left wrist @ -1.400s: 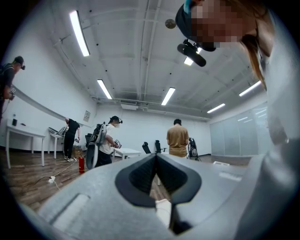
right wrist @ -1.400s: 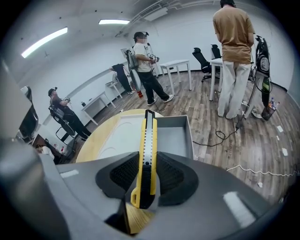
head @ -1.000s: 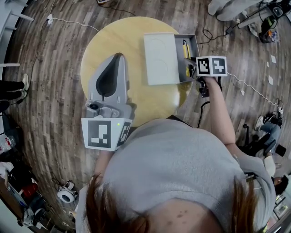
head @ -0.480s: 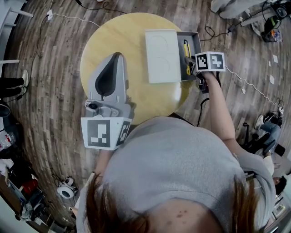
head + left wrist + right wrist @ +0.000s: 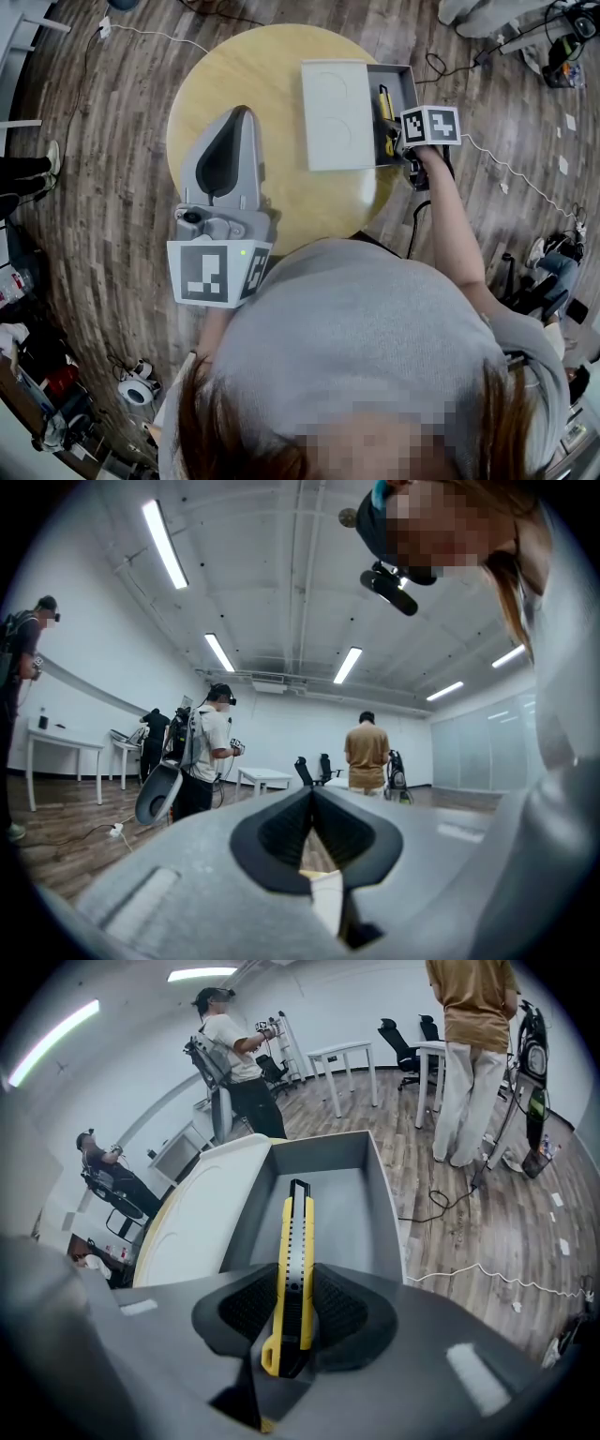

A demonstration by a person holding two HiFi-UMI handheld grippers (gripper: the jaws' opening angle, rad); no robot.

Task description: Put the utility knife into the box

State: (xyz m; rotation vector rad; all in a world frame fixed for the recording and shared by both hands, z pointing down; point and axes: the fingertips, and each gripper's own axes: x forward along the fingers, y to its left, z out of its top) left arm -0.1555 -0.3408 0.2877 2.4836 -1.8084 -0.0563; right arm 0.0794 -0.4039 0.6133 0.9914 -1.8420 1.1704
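A yellow and black utility knife [image 5: 292, 1260] is clamped between the pads of my right gripper [image 5: 293, 1309], its tip pointing along the open grey box [image 5: 349, 1206]. In the head view the right gripper [image 5: 394, 131] holds the knife [image 5: 384, 105] over the near end of the box [image 5: 405, 79], at the right edge of the round wooden table [image 5: 253, 66]. I cannot tell whether the knife touches the box floor. My left gripper [image 5: 242, 116] hovers over the table's left part, shut and empty, its jaws meeting at the tip [image 5: 313, 793].
The white box lid [image 5: 335, 114] lies beside the box on its left, also visible as the lid [image 5: 202, 1227]. Cables [image 5: 506, 178] run across the wooden floor to the right. Several people, desks and chairs stand further off in the room.
Hardly anything differs: the view has shifted a little, the right gripper still holds the knife over the box's near end, and the left gripper has stayed where it was.
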